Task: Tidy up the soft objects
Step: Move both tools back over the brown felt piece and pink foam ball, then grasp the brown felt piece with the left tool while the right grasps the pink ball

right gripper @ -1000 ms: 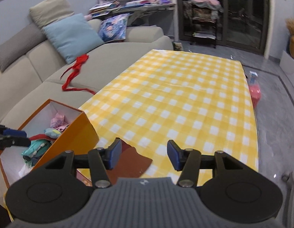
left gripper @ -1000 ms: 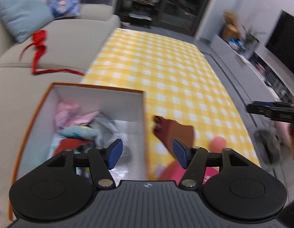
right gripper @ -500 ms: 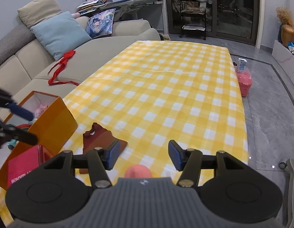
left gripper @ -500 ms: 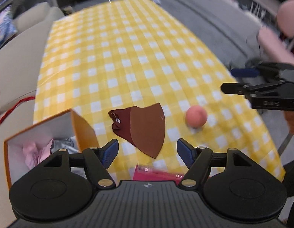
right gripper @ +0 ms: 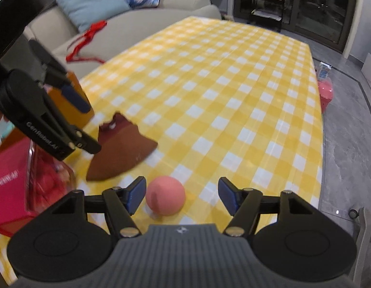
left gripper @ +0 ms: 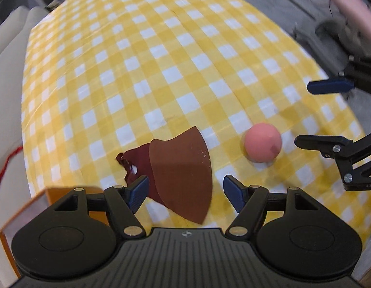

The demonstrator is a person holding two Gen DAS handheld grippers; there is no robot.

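A brown fabric piece [left gripper: 183, 175] lies flat on the yellow-checked counter [left gripper: 161, 72], near its front edge, with a pink ball [left gripper: 262, 142] just to its right. The left claw [left gripper: 185, 193] hangs over the fabric, its jaws wide apart and touching nothing. The right claw [right gripper: 182, 194] frames the ball; its jaws are opening and the pads stand clear of it. An orange box [right gripper: 72, 105] sits at the counter's left edge, beside a red box [right gripper: 10, 175]; its contents are too blurred to make out. A grey sofa [right gripper: 137, 16] stands beyond.
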